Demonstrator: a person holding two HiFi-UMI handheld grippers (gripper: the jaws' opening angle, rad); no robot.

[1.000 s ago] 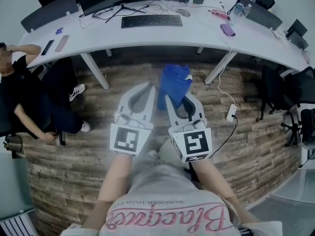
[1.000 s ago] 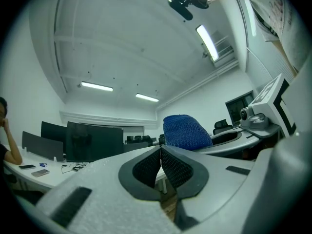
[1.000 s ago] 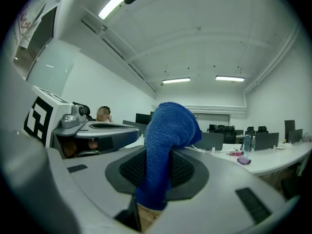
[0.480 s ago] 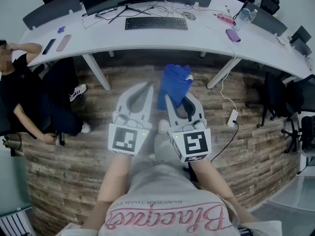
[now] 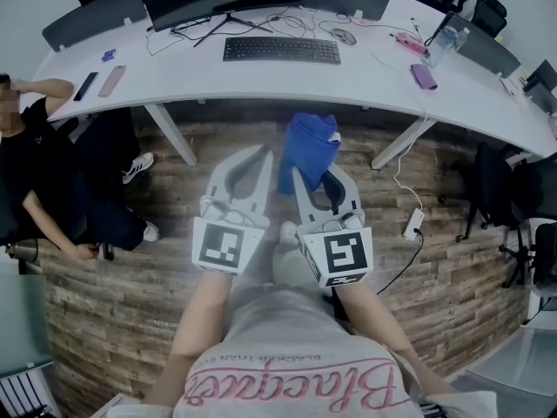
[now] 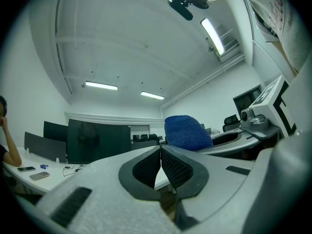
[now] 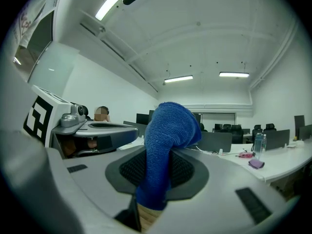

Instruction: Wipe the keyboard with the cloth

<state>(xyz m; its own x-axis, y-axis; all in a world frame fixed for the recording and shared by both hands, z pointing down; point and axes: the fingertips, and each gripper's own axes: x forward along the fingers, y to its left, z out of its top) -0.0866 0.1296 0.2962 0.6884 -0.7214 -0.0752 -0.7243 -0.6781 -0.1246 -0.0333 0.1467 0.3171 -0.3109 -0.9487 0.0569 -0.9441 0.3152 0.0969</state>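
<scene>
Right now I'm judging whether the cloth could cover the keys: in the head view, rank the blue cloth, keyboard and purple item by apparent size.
1. blue cloth: most area, but nearest the camera, so its lead over the keyboard is unsure.
2. keyboard: longer, thinner, farther away.
3. purple item: plainly smallest.

A blue cloth (image 5: 310, 146) is held bunched and upright between the jaws of the right gripper (image 5: 315, 181). A black keyboard (image 5: 281, 50) is laid flat on the white worktop (image 5: 218, 81), well apart from it.
</scene>
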